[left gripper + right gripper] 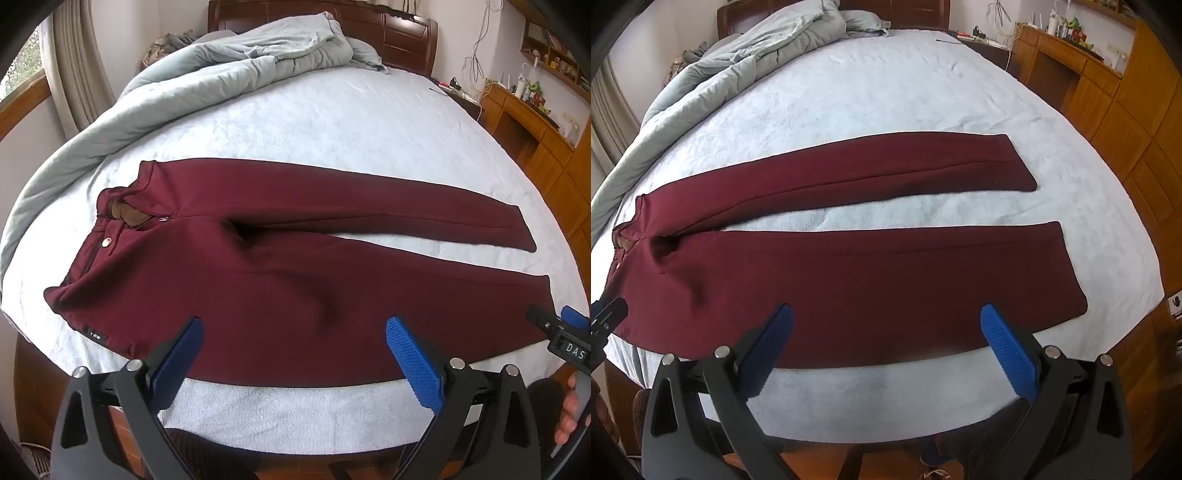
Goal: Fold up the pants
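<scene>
We hold the left gripper (293, 334) with its jaws spread as wide as they go and nothing between them; its blue pads (413, 363) hang in the air above the near edge of the bed (295, 122), touching neither cloth nor sheet. We hold the right gripper (886, 325) the same way, fully released and empty, both claws tilted steeply downward.

Just ahead of and below the left claw lie the maroon pants (280, 273), spread flat across the pale sheet. From this claw the seat and upper thigh sit straight in front, the waistband with its metal button (106, 242) and brown lining off to the left, and the two legs running away to the right. A small dark label (96, 336) sits near the hem edge, left of the left finger.

In front of the right claw is the nearer leg of the pants (871, 288), its cuff ending to the right of the right finger; the farther leg lies beyond it, with a strip of bare sheet between the two. The waist is far to the left of this claw.

Each claw shows at the edge of the other's view. Beyond the pants, a rumpled grey duvet (236, 66) is heaped towards the wooden headboard (402, 33), and wooden cabinets (1108, 96) stand off to the right.
</scene>
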Motion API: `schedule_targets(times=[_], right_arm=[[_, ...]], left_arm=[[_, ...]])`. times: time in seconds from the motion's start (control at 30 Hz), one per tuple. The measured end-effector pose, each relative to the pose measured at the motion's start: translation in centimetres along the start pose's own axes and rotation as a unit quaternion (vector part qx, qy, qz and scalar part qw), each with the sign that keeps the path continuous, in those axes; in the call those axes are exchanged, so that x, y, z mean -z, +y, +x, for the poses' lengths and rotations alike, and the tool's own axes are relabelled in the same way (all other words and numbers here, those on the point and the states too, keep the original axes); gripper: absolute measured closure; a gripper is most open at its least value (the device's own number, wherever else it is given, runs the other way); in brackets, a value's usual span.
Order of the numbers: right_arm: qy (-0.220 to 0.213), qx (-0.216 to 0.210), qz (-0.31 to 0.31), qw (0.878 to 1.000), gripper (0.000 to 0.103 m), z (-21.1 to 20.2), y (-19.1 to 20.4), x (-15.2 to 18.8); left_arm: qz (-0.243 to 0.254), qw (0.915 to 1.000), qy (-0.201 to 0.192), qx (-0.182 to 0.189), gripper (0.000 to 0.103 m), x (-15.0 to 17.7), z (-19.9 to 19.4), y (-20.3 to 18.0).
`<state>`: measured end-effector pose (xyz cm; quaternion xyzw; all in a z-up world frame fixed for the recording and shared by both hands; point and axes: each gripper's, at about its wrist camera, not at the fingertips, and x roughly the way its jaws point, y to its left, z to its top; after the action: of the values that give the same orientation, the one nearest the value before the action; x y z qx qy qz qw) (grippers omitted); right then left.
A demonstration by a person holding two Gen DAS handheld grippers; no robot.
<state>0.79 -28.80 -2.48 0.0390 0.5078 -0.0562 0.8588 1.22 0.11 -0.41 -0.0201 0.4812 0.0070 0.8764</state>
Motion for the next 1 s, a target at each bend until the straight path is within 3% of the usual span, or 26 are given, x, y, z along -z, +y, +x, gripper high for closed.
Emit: schedule_targets(times=[0.4, 1.0], right_arm=[[0.002, -0.014, 0.01, 1.0, 0.003, -0.25, 0.07, 0.22], [-0.009, 0.012, -0.006, 1.0, 0.002, -0.21, -0.24, -0.45]], left_arm=[[-0.001, 1.0, 0.001, 0.001, 0.004, -0.1, 0.09, 0.01], [-0.004, 1.0, -0.001, 0.0, 0.004, -0.44, -0.06, 0.34]])
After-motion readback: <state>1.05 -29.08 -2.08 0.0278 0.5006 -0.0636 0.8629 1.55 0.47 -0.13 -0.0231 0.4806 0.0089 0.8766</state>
